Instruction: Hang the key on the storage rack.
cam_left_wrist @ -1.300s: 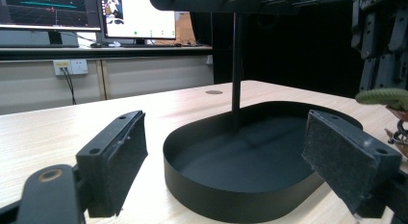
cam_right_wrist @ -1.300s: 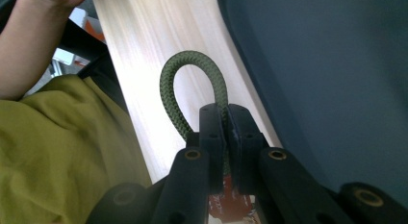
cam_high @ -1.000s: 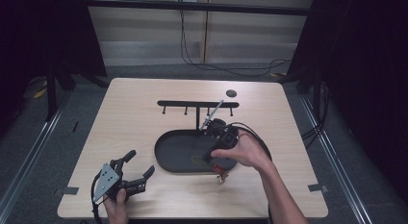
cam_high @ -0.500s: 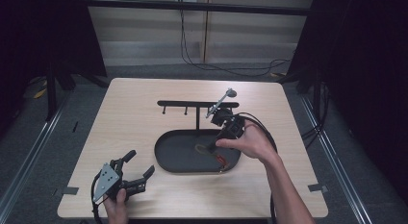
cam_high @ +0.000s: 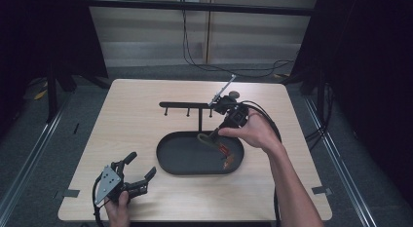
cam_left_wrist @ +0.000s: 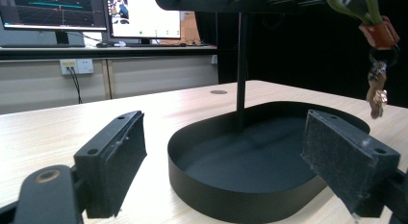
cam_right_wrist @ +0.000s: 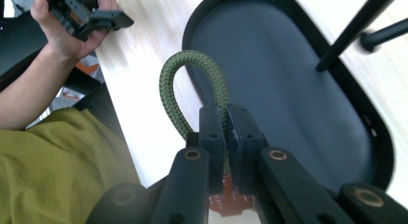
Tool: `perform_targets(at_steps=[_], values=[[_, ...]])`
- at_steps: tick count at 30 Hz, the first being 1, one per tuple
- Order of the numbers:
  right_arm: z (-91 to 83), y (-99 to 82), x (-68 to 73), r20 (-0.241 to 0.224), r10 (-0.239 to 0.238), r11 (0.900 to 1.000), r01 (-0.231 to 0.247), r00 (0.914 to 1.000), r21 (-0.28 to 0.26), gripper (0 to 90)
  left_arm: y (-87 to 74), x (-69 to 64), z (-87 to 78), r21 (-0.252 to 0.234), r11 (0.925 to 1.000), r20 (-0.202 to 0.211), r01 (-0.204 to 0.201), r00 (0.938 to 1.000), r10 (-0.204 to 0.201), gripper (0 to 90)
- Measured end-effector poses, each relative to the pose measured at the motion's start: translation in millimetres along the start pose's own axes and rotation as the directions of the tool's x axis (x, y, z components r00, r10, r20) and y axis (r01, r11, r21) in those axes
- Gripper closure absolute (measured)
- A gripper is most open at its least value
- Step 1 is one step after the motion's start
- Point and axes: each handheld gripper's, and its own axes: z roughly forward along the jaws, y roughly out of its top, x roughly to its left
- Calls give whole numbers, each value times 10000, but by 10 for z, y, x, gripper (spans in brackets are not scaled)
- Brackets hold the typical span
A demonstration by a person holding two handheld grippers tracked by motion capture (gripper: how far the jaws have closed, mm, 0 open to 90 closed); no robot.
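Note:
A key ring on a green cord loop [cam_high: 206,138] with a red-brown tag [cam_high: 223,150] and keys hangs over the right half of the black oval tray [cam_high: 180,158]. My right gripper [cam_high: 217,134] is shut on the cord; in the right gripper view the jaws [cam_right_wrist: 225,112] pinch the green loop [cam_right_wrist: 190,75] above the tray [cam_right_wrist: 288,84]. My left gripper [cam_high: 140,169] rests open near the table's front left corner. In the left gripper view its pads [cam_left_wrist: 118,154] stand wide apart before the tray [cam_left_wrist: 231,188], with the tag and keys [cam_left_wrist: 377,39] dangling at the upper right.
A black hook rack [cam_high: 187,105] stands on a post [cam_high: 200,121] at the tray's far edge, with several pegs under its bar. The right gripper's cable [cam_high: 265,117] loops behind the hand. Bare wooden table [cam_high: 126,124] lies left of the tray.
My right hand has lifted the key ring out of the tray, rising and shifting toward the rack. The left gripper has stayed where it was.

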Motion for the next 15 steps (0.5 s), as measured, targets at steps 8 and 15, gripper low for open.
perform_targets(at_steps=[8,15], values=[[-175,123,-79,207,178,9998,-178,9996,9,856,0,0,0,-6,10000,13,0,10000,0,153],[-170,207,-175,38,285,9995,-285,9996,130,857,0,0,0,-10,10000,19,2,10000,-2,153]])
